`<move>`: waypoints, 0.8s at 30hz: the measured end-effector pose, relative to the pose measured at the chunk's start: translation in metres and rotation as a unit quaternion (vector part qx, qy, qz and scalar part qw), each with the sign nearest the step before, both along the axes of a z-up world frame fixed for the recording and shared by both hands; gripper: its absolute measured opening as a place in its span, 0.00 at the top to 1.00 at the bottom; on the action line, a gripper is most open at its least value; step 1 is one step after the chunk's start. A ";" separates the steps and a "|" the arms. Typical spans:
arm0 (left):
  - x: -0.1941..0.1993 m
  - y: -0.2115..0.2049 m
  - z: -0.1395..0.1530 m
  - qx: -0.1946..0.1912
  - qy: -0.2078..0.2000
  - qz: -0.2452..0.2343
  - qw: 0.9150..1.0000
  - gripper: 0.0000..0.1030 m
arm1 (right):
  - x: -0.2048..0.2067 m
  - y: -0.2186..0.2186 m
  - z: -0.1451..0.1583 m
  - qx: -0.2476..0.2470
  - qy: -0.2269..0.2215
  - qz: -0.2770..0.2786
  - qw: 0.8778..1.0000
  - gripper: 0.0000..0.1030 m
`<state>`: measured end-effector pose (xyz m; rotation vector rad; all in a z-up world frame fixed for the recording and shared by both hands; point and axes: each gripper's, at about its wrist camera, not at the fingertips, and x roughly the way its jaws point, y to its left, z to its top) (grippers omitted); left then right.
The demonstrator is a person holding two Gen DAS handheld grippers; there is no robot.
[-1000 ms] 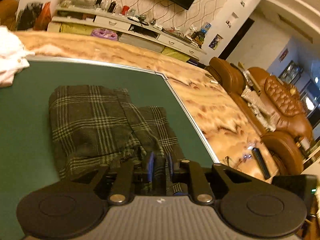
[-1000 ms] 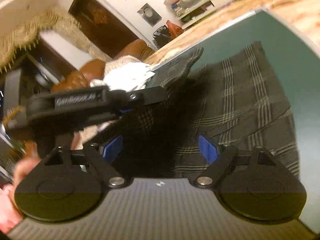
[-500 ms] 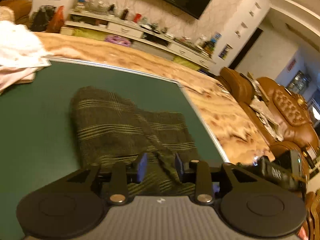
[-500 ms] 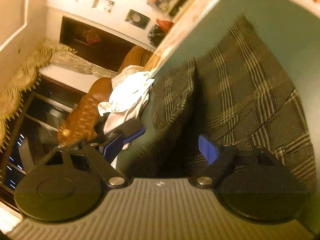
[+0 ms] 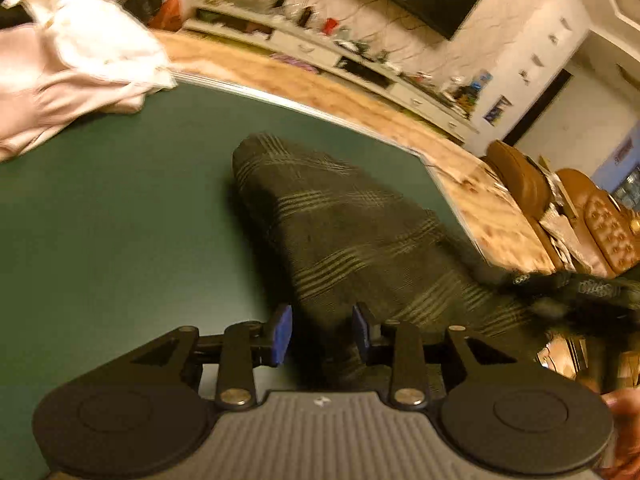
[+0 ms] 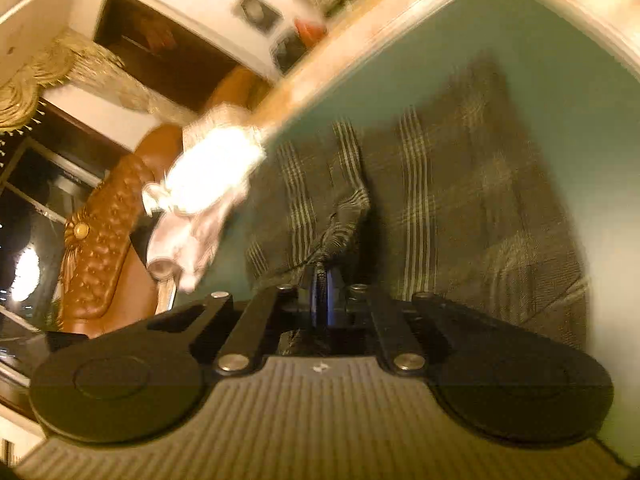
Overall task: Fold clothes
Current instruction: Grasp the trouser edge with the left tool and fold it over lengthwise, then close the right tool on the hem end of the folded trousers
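Note:
A dark plaid garment (image 5: 352, 232) lies folded on the green table mat (image 5: 100, 240). My left gripper (image 5: 322, 334) hovers at its near end. Its jaws are opening, the cloth's end lies loosely between the blue pads (image 5: 282, 332), and a gap shows beside the left pad. In the right wrist view the same plaid garment (image 6: 460, 184) spreads ahead. My right gripper (image 6: 322, 300) is shut on a bunched fold (image 6: 344, 216) of the garment's edge. That right gripper (image 5: 580, 288) shows as a dark blur at the right of the left wrist view.
A pile of white and pink clothes (image 5: 80, 68) lies at the mat's far left corner, and the same pile (image 6: 208, 184) appears in the right wrist view. A metal-edged rim (image 5: 248, 92) bounds the mat. Brown leather sofas (image 5: 600, 220) stand beyond.
My left gripper's jaws have parted from their pinch on the cloth and it has moved along the garment. The right gripper's wide jaws have closed on a fold at the cloth's edge.

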<state>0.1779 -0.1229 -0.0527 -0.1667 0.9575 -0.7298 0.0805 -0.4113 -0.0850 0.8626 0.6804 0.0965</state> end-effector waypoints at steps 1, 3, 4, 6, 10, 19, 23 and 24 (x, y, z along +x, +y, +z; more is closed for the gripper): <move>-0.003 -0.007 0.002 0.003 -0.009 -0.009 1.000 0.59 | -0.013 0.001 0.018 -0.026 -0.019 -0.009 0.999 0.94; -0.008 -0.020 0.007 0.008 -0.026 -0.027 0.999 0.58 | -0.039 0.005 0.049 -0.081 -0.050 -0.028 0.995 0.94; -0.010 -0.026 0.007 0.010 -0.029 -0.036 0.999 0.58 | -0.047 0.005 0.057 -0.103 -0.051 -0.035 0.993 0.94; -0.013 -0.041 0.003 0.018 -0.028 -0.050 0.998 0.58 | -0.062 0.005 0.068 -0.143 -0.045 -0.051 0.987 0.94; -0.022 -0.069 -0.009 0.033 -0.026 -0.081 0.996 0.58 | -0.054 -0.014 0.019 -0.146 0.056 -0.088 0.984 0.94; -0.034 -0.081 -0.017 0.053 -0.038 -0.112 0.992 0.57 | -0.052 -0.004 0.009 -0.174 0.056 -0.131 0.974 0.94; -0.030 -0.081 -0.014 0.058 -0.046 -0.112 0.991 0.56 | -0.042 0.004 -0.008 -0.213 0.120 -0.120 0.962 0.88; -0.028 -0.081 -0.012 0.058 -0.050 -0.109 0.991 0.54 | -0.036 0.005 -0.012 -0.222 0.129 -0.118 0.959 0.86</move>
